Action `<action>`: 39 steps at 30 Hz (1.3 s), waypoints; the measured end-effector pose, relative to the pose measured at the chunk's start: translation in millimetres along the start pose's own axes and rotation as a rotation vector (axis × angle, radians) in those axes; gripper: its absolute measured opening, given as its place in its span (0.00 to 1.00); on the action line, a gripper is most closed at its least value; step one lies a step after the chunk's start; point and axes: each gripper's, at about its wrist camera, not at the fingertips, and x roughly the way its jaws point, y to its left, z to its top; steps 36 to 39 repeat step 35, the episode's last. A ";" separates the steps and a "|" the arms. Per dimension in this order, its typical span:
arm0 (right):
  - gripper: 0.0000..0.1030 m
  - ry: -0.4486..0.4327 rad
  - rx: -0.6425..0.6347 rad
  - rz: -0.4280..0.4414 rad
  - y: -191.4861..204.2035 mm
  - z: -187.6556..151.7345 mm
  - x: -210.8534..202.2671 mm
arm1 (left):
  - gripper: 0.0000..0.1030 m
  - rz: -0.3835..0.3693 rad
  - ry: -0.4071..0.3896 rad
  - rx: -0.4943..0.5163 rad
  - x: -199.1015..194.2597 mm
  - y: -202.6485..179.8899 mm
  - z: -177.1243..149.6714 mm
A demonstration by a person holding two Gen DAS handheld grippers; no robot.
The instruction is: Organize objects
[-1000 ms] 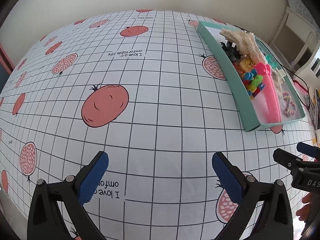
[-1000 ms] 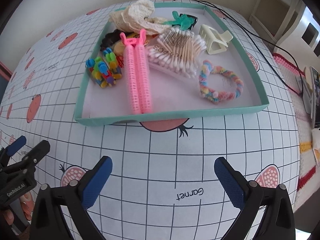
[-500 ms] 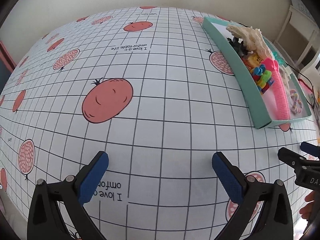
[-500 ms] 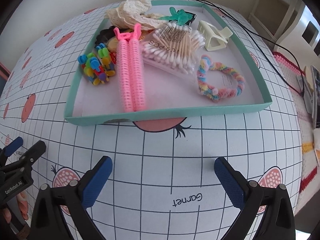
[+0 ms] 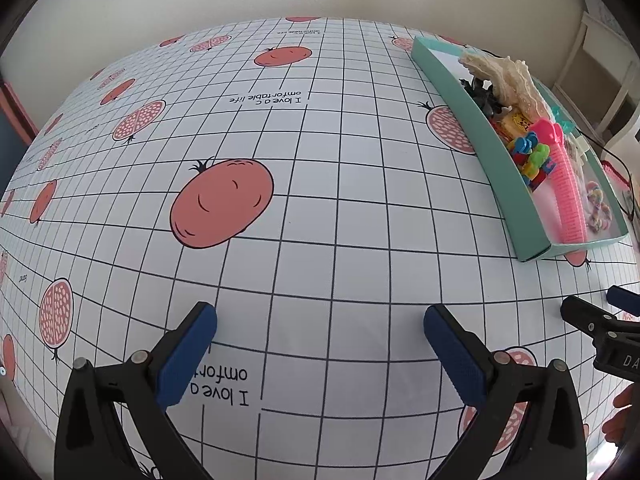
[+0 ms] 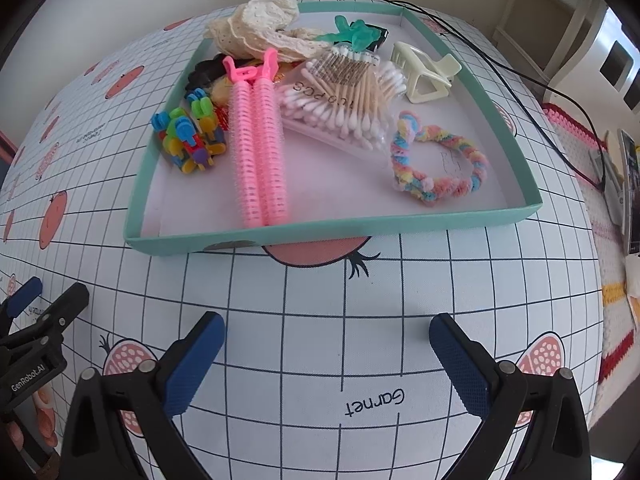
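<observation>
Right tool (image 6: 326,354) and left tool (image 5: 320,344), both spread wide and empty, before the teal tray (image 6: 332,230); the light, stiff pink roller clip (image 6: 258,148) is best pinched mid-length

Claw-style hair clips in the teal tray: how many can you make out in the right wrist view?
2. A cream claw clip lies at the far right of the teal tray, and a green claw clip at the far edge beside it. More may be hidden under the lace fabric.

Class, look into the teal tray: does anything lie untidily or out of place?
Yes. The cream lace fabric spills over the teal tray far-left rim, and items pile on one another at the back; nothing looks broken.
</observation>
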 end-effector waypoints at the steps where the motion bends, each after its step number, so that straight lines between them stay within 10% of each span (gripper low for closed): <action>1: 1.00 0.000 0.000 0.000 0.3 -0.2 0.0 | 1.00 0.000 0.000 0.000 0.0 0.2 -0.1; 39: 1.00 -0.001 0.003 -0.002 8.3 -8.7 -4.5 | 1.00 0.012 -0.015 -0.028 3.4 2.0 2.1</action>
